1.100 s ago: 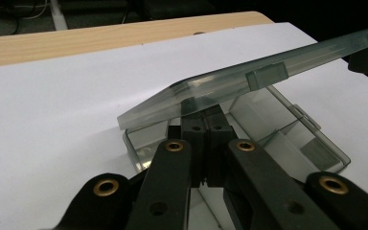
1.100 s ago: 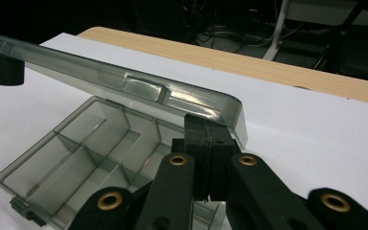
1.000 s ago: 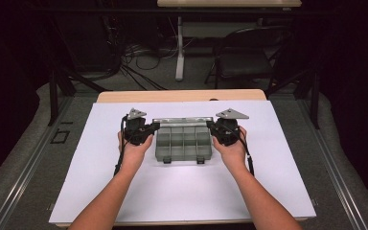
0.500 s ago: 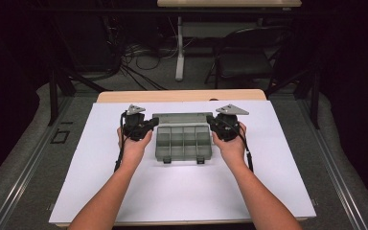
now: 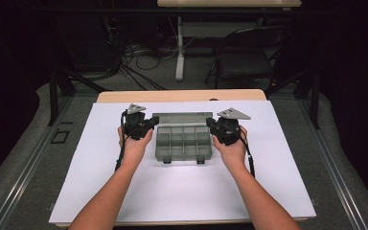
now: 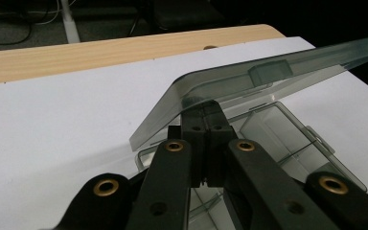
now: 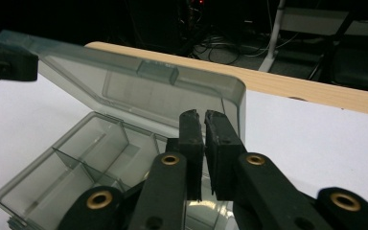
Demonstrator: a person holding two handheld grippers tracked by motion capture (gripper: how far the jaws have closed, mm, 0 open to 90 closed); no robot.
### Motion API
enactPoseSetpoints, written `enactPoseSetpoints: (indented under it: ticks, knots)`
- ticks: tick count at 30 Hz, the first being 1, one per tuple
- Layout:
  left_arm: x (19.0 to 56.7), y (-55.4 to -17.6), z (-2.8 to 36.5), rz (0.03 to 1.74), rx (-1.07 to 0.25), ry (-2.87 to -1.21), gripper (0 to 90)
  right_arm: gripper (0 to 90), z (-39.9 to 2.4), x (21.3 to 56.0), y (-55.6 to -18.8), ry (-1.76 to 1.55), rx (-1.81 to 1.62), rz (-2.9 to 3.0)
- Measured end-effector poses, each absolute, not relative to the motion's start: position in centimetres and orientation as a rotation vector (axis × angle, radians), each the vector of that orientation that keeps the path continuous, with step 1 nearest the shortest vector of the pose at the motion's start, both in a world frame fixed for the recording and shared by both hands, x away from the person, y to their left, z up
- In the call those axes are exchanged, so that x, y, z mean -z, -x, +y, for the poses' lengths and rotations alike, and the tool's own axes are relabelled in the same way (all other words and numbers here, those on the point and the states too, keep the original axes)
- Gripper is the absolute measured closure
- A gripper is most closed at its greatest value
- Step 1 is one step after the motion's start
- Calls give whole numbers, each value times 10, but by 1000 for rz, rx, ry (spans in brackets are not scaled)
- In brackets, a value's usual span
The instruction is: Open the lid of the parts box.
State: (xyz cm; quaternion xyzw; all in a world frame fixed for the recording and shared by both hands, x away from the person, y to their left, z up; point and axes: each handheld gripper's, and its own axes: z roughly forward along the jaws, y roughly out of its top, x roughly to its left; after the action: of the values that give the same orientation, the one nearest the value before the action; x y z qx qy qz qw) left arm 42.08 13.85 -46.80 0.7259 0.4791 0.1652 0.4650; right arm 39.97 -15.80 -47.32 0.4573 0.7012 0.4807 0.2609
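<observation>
Two grippers are flanking a clear compartment box (image 5: 183, 142) lying mid-counter (image 5: 100, 191), its lid (image 5: 182, 117) raised. The left gripper (image 6: 205, 111) is pinching the lid's corner; the right gripper's (image 7: 203, 120) fingers are standing nearly pressed together beside the lid's other corner.

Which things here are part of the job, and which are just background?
In the job:
- compartment box, clear grey
- its lid, raised
- left gripper, at the lid's left corner
- right gripper, at the lid's right corner

Just there:
- white board under the box
- wooden table edge
- chair
- floor cables
</observation>
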Motion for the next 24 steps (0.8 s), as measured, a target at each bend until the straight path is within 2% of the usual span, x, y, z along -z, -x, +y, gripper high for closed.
enactPoseSetpoints:
  ticks: [6,14,24]
  knots:
    - [468,-421,138,1176,-410,-1783,900,800,-162,482,-394,-1228,-1261,1873]
    - [466,-422,138,1177,-412,-1782,900,716,-167,493,-406,-1275,-1209,1856]
    - [466,-423,138,1181,-416,-1785,900,738,-167,510,-424,-1326,-1169,1870]
